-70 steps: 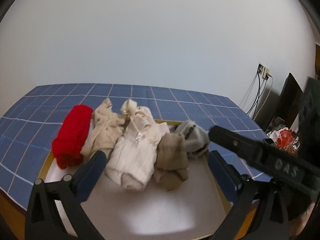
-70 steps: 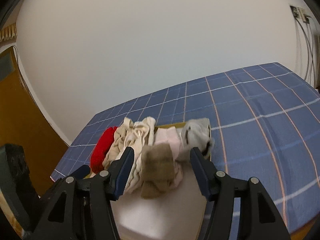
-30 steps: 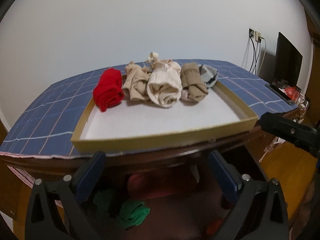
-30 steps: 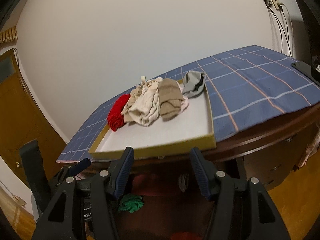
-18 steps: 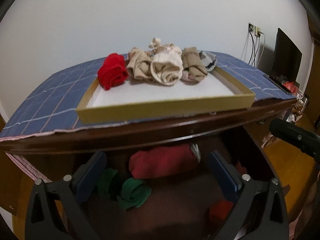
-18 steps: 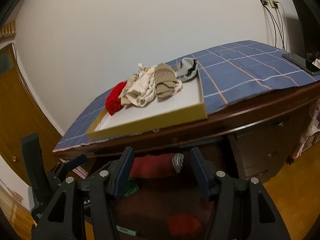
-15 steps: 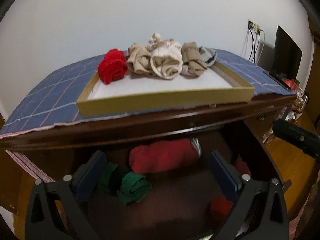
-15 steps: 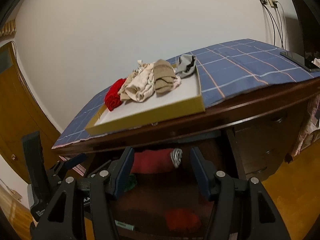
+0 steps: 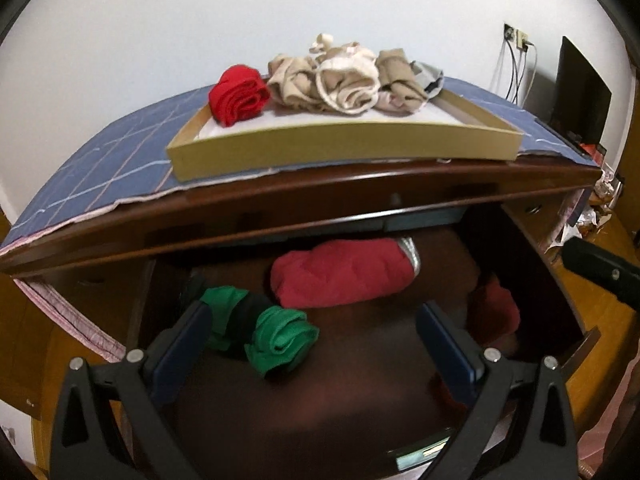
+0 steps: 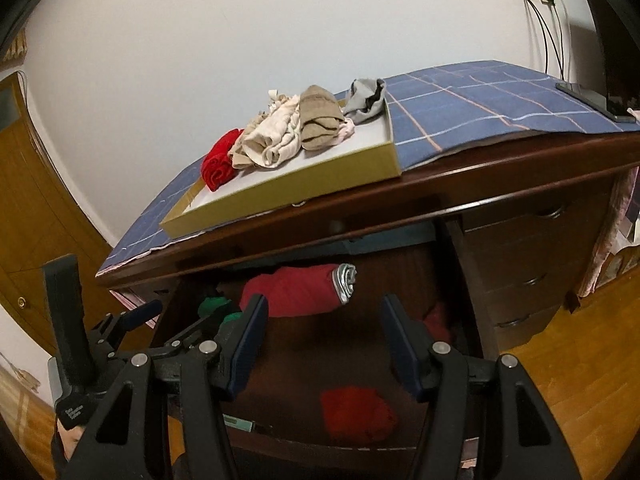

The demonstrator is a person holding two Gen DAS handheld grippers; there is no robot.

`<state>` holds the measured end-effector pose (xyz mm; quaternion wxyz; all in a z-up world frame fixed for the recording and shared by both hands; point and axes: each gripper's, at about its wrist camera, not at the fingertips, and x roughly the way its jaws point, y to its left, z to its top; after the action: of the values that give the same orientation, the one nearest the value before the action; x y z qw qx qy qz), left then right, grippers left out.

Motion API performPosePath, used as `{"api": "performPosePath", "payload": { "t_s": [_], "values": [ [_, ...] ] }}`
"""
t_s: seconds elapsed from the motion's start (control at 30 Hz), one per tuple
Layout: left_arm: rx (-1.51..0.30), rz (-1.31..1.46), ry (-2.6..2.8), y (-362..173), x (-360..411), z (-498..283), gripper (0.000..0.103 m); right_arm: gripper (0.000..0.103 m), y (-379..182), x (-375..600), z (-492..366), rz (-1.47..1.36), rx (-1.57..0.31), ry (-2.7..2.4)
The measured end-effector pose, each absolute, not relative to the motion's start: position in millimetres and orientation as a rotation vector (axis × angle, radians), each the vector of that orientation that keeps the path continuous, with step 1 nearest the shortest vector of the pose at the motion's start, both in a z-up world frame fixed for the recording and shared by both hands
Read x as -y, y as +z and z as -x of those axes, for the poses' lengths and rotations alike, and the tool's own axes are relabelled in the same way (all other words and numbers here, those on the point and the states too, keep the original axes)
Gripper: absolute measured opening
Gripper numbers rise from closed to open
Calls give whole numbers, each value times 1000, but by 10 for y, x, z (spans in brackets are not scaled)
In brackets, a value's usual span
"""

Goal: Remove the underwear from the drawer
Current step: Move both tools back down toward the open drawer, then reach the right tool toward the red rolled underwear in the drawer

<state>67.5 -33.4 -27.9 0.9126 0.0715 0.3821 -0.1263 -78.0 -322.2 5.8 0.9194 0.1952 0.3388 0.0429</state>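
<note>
Both grippers over the open drawer [image 9: 532,264] — nothing held.
The left gripper [image 9: 312,332] and right gripper [image 10: 324,328] stand with jaws apart and empty; rolled underwear lies below — a large red roll [image 9: 344,272], a green roll [image 9: 280,338], a small red bundle [image 10: 356,412].

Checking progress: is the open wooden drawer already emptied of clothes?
No, the open wooden drawer holds a large red rolled garment and green rolls.
</note>
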Motion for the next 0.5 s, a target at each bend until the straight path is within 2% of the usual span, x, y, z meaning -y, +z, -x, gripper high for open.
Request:
{"api": "performPosePath", "payload": {
  "t_s": [0.5],
  "values": [
    [-823,-181,-242,-396,285,-668,103,61,-83,3232,811,-407,-755,103]
  ]
}}
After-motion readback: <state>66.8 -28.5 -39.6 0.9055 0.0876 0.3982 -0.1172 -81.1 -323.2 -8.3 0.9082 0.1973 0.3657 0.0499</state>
